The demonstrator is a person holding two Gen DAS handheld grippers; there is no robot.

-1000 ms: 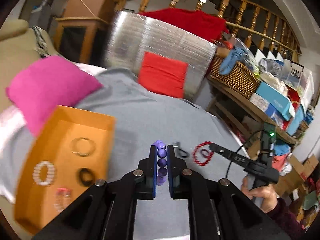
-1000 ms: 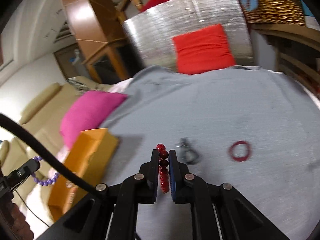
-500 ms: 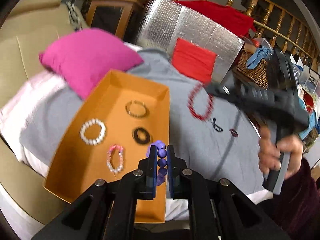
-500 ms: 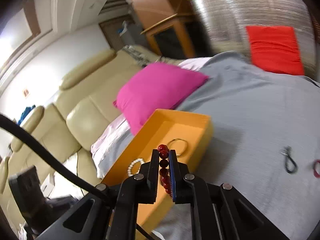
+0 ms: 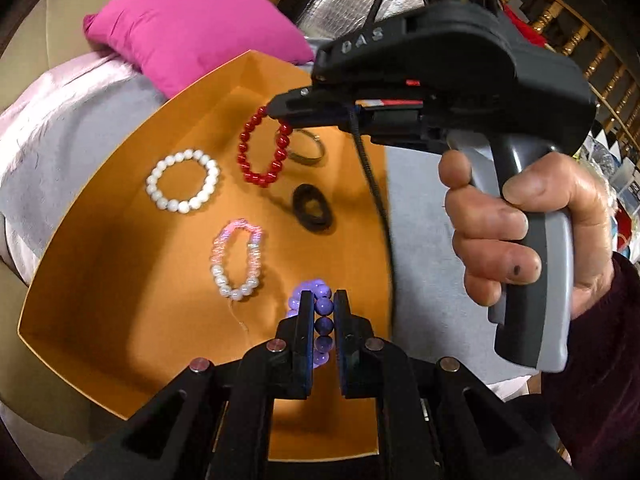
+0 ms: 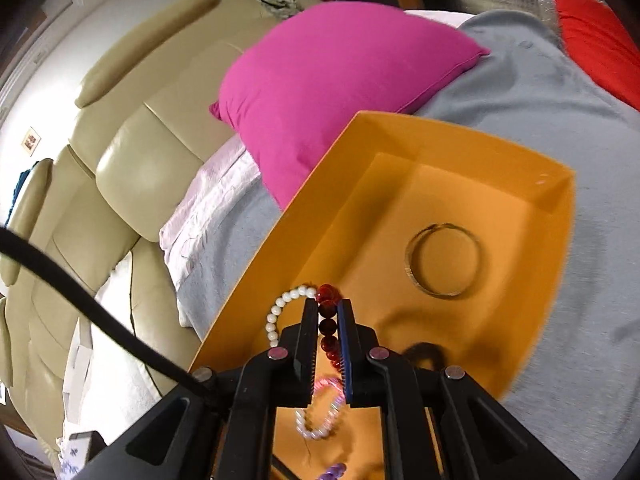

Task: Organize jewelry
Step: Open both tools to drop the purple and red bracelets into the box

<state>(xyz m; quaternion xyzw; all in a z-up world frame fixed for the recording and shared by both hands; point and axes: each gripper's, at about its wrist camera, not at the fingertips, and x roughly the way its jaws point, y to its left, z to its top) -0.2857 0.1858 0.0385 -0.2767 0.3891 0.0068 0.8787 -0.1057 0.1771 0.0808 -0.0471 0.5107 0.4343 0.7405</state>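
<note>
At the bottom centre of the left wrist view, the left gripper (image 5: pixel 320 312) is pinched tight on a purple bead bracelet (image 5: pixel 322 326), whose beads stack between the jaws above the near edge of the orange tray (image 5: pixel 100 280). Just beyond, in the middle of the frame, a pink-and-white bracelet (image 5: pixel 237 256) lies on the tray floor, with a black hair tie (image 5: pixel 313 208) to its right and a white pearl bracelet (image 5: pixel 183 180) up and left.

Farther up, the right gripper (image 5: pixel 276 110) reaches in from the upper right, held by a hand (image 5: pixel 528 232), and a red bead bracelet (image 5: pixel 262 148) hangs from its tip over the tray. A metal bangle (image 5: pixel 308 148) lies partly behind that loop. In the right wrist view the right gripper (image 6: pixel 328 316) is likewise clamped on the red beads, bottom centre; whether the loop's lowest beads touch the tray floor is hard to tell.

At the top left, a pink cushion (image 5: pixel 192 28) rests on the grey cloth (image 5: pixel 60 128) behind the tray.
</note>
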